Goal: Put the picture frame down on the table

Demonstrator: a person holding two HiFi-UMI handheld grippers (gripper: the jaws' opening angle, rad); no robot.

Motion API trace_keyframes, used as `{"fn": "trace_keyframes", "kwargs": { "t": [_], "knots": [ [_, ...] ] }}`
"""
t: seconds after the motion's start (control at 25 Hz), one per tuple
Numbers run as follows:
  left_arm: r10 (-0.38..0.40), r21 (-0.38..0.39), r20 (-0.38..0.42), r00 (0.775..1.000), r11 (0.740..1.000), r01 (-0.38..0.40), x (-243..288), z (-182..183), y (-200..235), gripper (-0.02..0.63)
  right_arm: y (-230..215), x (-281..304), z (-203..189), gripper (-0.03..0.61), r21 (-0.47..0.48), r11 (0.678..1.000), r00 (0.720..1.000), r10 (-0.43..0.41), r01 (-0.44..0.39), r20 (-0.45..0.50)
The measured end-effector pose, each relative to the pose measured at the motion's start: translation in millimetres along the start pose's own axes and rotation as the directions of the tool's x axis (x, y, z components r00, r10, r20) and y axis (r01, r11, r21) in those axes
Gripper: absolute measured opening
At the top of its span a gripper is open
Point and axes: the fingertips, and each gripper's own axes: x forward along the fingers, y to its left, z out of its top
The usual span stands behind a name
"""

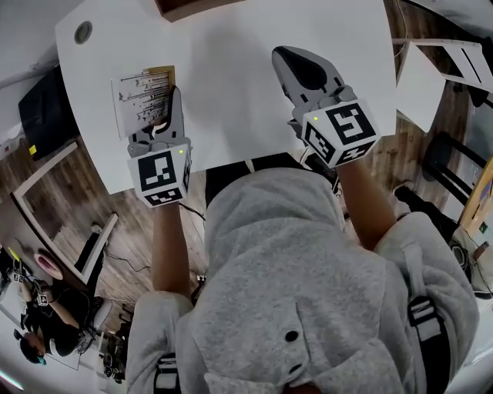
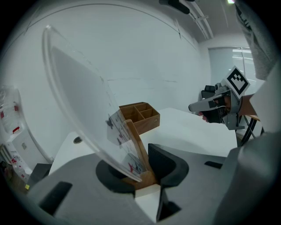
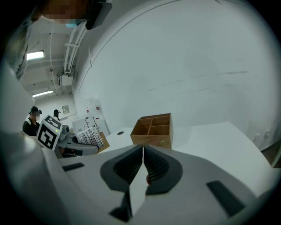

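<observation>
The picture frame [image 1: 143, 98] is a clear pane with a printed sheet on a wooden base. It tilts over the left part of the white table [image 1: 231, 100]. My left gripper [image 1: 171, 109] is shut on its wooden base [image 2: 141, 172], and the pane [image 2: 83, 101] leans up to the left. Whether the frame touches the table I cannot tell. My right gripper [image 1: 296, 65] hovers over the table's right half, shut with nothing between its jaws [image 3: 142, 154]. From the right gripper view the frame [image 3: 88, 134] shows at the left.
A wooden compartment box [image 2: 140, 116] [image 3: 153, 128] stands at the table's far edge [image 1: 185, 6]. A round cable hole [image 1: 83, 31] sits at the far left corner. White furniture [image 1: 435, 73] stands to the right. A person [image 1: 35, 323] is on the floor side, lower left.
</observation>
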Motion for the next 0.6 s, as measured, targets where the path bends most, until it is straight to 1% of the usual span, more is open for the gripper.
{"fn": "trace_keyframes", "kwargs": {
  "t": [0.24,0.48,0.6],
  "knots": [
    [0.0,-0.013,-0.018,1.0,1.0,0.0,12.4,-13.3,7.7,0.107,-6.5,11.8,-10.9,0.028,0.022,1.0,1.0,-0.016,0.017,-0.025],
    [-0.008,-0.027,-0.032,0.999,1.0,0.007,25.4,-21.6,9.6,0.107,-2.4,24.1,-20.2,0.028,0.022,1.0,0.999,0.001,0.0,-0.049],
    [-0.011,-0.034,-0.041,0.999,0.999,0.01,35.0,-26.6,15.6,0.107,1.3,34.5,-26.6,0.028,0.005,1.0,0.998,0.007,-0.007,-0.068]
  ]
}}
